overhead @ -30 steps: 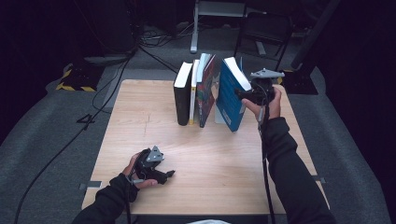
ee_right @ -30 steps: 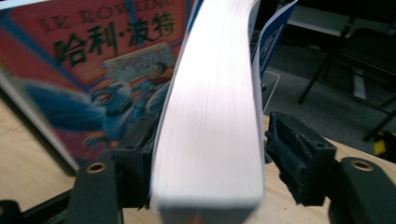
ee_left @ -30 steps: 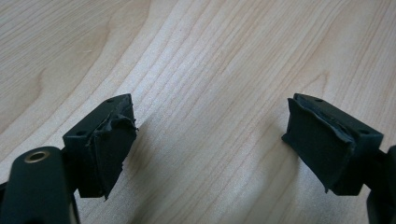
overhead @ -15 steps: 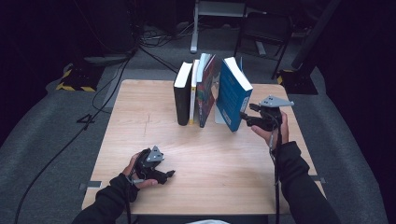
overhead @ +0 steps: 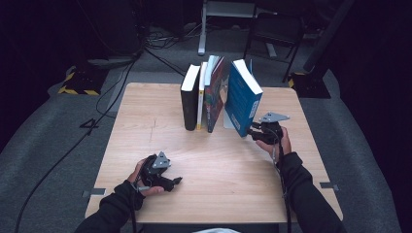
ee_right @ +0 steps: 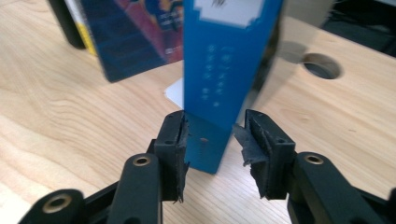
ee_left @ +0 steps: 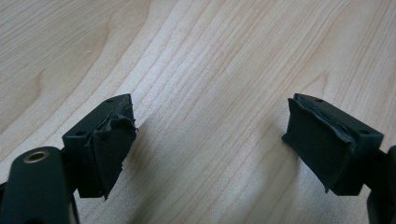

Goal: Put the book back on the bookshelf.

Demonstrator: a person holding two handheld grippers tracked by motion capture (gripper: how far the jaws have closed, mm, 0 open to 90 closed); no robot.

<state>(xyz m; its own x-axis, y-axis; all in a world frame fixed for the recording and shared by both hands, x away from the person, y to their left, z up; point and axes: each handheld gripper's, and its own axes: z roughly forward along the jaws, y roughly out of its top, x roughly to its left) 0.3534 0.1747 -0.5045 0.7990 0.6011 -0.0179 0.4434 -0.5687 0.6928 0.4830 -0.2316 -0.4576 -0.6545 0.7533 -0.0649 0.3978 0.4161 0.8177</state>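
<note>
Blue book [overhead: 241, 99] stands at about 1 o'clock of the table [overhead: 145, 121] centre, rightmost of a row of upright books, apart from the others by a visible gap. It leans: top edge tipped toward 2 o'clock, bottom corner on the table near the right claw [overhead: 253, 133]. Long axis runs bottom to top, tilted off vertical; the spine faces the person, toward 6 o'clock.

Right claw: in the right gripper view [ee_right: 212, 151] the jaws sit on either side of the lower spine of the blue book [ee_right: 224, 70]. The left pad looks to be against the cover; a sliver of space shows at the right pad. Cannot tell whether it is pinching or only bracketing the book.

Left claw [overhead: 175, 181]: lying near 7 o'clock on the table, well apart from the books. In the left gripper view [ee_left: 210, 144] its jaws are spread wide, with bare wood between them.

Rest of the row: black book [overhead: 189, 99], a thin yellow-spined book [overhead: 200, 99] touching it, then a colourful-covered book [overhead: 214, 97] leaning slightly against those. A white bookend base [ee_right: 175, 95] shows under the blue book.

Progress, as a judgement: work is at the grasp stage on the blue book. It is neither lifted clear nor squared up with the row; whichever is intended, the move itself is left to do. Left claw idle.
</note>
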